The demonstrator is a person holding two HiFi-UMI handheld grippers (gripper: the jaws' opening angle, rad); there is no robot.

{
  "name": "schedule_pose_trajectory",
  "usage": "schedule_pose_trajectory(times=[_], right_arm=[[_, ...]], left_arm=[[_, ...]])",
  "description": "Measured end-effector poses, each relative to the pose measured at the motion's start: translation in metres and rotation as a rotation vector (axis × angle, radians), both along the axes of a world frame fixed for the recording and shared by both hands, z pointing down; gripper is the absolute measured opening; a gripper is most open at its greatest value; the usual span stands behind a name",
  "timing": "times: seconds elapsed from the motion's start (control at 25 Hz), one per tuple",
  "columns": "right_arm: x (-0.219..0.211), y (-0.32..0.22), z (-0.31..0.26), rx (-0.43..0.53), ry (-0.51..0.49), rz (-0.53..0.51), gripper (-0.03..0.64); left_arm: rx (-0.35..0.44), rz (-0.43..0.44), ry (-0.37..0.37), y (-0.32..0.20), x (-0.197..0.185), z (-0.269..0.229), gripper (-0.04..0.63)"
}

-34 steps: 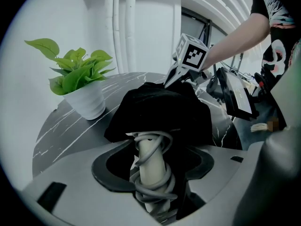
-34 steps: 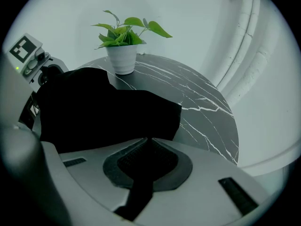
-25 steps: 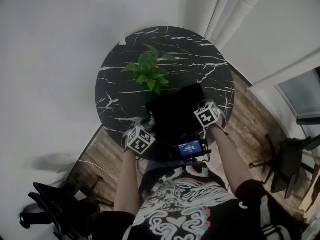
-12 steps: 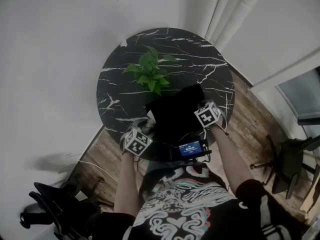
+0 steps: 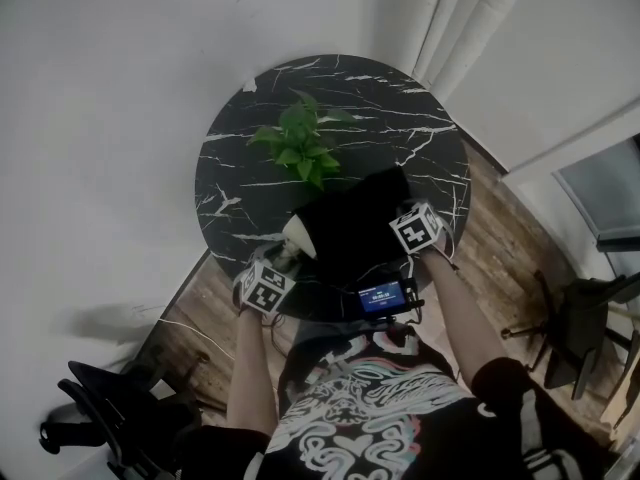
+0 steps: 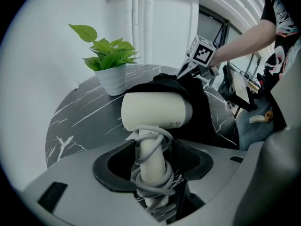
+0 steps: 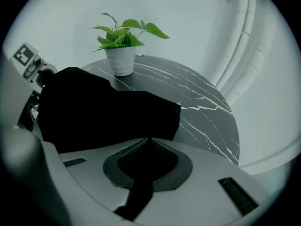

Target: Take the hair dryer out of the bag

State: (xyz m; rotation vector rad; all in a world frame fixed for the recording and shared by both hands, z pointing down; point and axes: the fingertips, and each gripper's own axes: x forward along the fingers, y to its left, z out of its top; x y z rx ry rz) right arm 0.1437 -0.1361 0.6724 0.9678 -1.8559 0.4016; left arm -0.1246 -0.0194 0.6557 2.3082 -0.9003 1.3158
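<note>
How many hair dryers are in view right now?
1: the hair dryer, gripped by its cord-wrapped handle in the left gripper, at the black bag edge. The bag may hide others.

The plant stands on the table behind the bag, hair dryer at left.

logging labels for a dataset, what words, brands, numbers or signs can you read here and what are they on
No text reads clearly in any view.
Hair dryer: small round mark on its body, too small to read.
Small lit screen in front of the person: characters too small to read.
Left marker cube and right marker cube: square patterns only, no letters.
T-shirt: graphic print, no words made out.
</note>
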Motion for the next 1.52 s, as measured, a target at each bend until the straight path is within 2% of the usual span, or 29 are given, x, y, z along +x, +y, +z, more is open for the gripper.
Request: schedule_pose_trajectory(times=[0.16, 0.32, 0.52, 0.92, 1.16, 1.36, 1.52], right_arm=[[-0.003, -0.003, -0.006, 0.024, -0.005, -0.013, 0.029], [0.000, 0.001, 0.001, 0.004, -0.007, -0.003, 0.030], [-0.003, -0.004, -0.007, 0.040, -0.017, -0.021, 0.029], [-0.003, -0.003, -0.006, 0.040, -0.030, -0.011, 0.030], [0.001, -0.001, -0.001, 0.030, -0.007, -0.011, 0.030], [-0.002, -0.002, -0.005, 0.055, -0.027, -0.006, 0.030], [0.001, -0.001, -0.002, 0.060, -0.062, 0.012, 0.031]], left_arm=[[-0.005, -0.024, -0.014, 0.001, -0.006, 0.001, 0.256], [-0.007, -0.050, -0.028, 0.002, -0.012, 0.000, 0.255], [-0.013, -0.091, -0.038, 0.005, -0.022, -0.001, 0.255], [-0.029, -0.165, -0.028, 0.006, -0.036, 0.000, 0.255], [-0.044, -0.253, -0.012, 0.004, -0.045, -0.002, 0.255], [-0.045, -0.335, 0.023, 0.000, -0.047, -0.002, 0.255], [-0.033, -0.332, 0.013, 0.000, -0.045, 0.002, 0.267]])
